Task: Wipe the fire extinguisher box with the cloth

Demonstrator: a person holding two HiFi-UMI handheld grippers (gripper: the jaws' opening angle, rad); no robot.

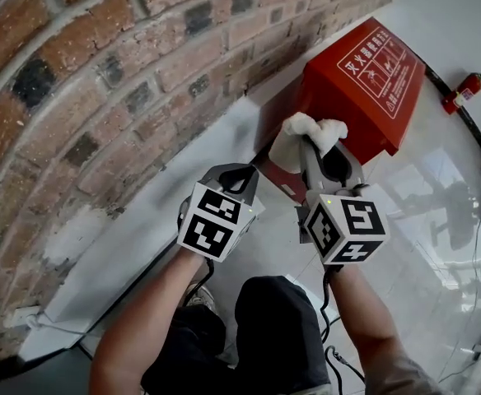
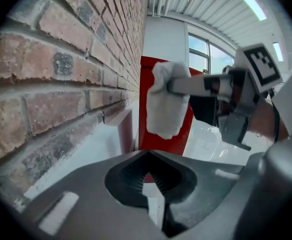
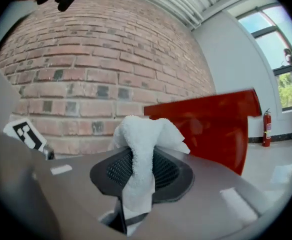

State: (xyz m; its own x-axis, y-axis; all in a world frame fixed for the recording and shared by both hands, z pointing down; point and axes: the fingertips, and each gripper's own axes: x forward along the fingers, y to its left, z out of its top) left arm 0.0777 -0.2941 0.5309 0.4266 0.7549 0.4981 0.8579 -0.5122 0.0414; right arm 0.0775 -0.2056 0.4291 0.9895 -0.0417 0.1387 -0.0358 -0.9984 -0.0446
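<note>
The head view looks steeply down from above: brick wall (image 1: 84, 81) fills the left, fire extinguisher box (image 1: 364, 81) sits upper right, left gripper (image 1: 239, 175) and right gripper (image 1: 323, 142) near centre. The left gripper view sits low, facing along the wall towards the box. The right gripper view faces both from close by. All three views share wall, box and cloth (image 1: 306, 134)

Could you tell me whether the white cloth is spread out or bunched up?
Bunched up: the right tongs pinch the cloth in a crumpled wad, its folds bulging past the jaw tips.
</note>
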